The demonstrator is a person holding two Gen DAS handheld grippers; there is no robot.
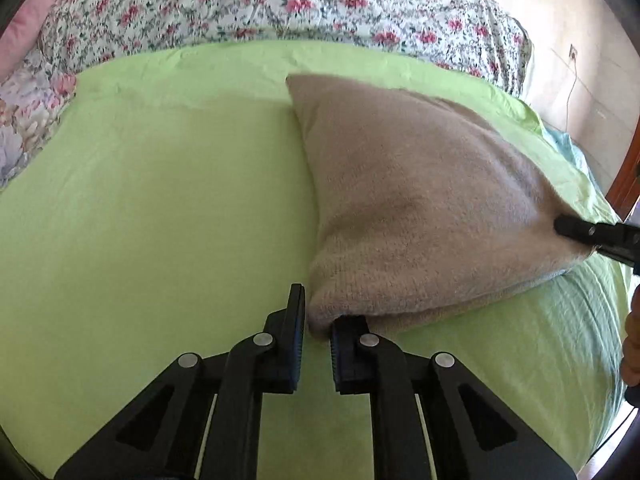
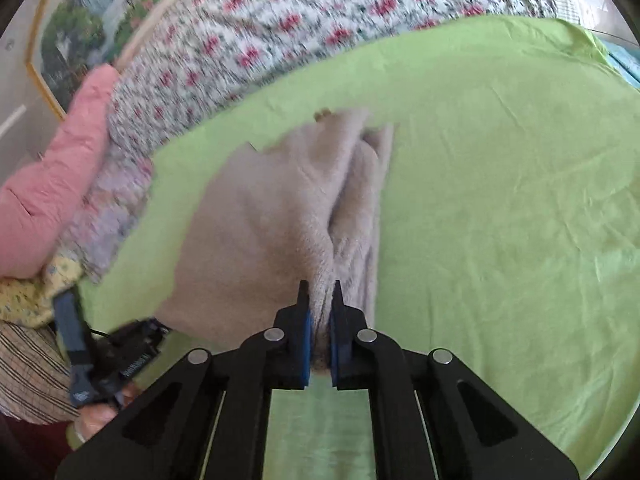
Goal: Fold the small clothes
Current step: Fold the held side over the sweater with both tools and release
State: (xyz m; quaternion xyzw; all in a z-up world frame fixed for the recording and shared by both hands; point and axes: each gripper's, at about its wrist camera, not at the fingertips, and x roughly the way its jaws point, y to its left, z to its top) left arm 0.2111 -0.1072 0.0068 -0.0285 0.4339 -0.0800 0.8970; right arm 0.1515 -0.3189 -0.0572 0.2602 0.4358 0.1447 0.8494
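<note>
A beige fuzzy knit garment lies partly folded on the green sheet. My left gripper is shut on its near corner, which bunches between the jaws. My right gripper comes in from the right edge of the left wrist view and pinches the garment's right corner, lifting it. In the right wrist view the right gripper is shut on a fold of the garment, which stretches away from it. The left gripper shows at the lower left there, blurred.
A floral quilt lies bunched along the far side of the bed, with a pink pillow at its left end. A framed picture hangs on the wall behind. The green sheet stretches wide to the right of the garment.
</note>
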